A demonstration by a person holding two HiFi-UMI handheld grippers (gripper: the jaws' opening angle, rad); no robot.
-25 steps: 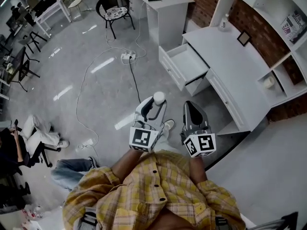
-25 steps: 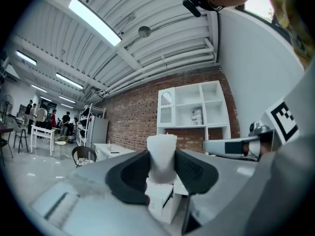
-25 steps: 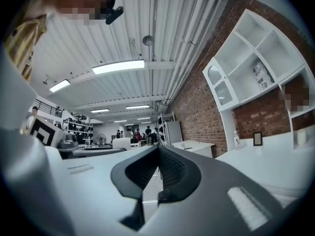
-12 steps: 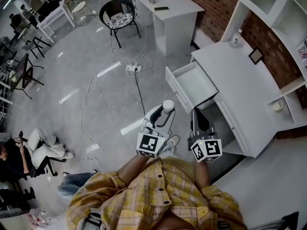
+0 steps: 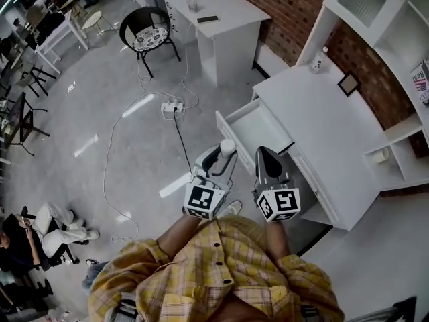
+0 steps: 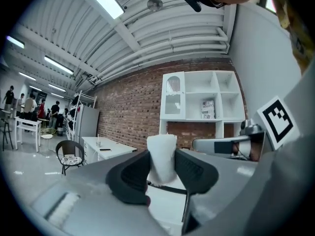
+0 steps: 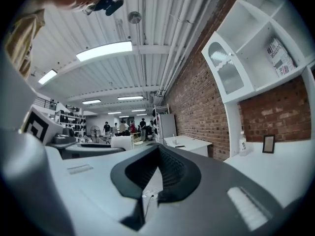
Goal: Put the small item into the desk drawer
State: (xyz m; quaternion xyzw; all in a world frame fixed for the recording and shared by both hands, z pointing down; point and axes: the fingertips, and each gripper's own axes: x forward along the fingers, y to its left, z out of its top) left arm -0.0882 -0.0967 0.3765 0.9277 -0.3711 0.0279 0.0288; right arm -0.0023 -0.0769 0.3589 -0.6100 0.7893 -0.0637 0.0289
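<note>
Left gripper [image 6: 165,173] pinches one small white stubby item [image 6: 162,151] between its two fingers. Right gripper [image 7: 156,173] has its pair closed, empty.

The small item [image 6: 162,154] is a white, stubby, roughly cylindrical piece. It stands upright, pinched between the two dark pads of my left gripper [image 6: 161,173], with its top poking out above them. The desk drawer [image 5: 258,127] is white and pulled well out, its pale inside showing, and in the head view it lies just beyond the item.
</note>
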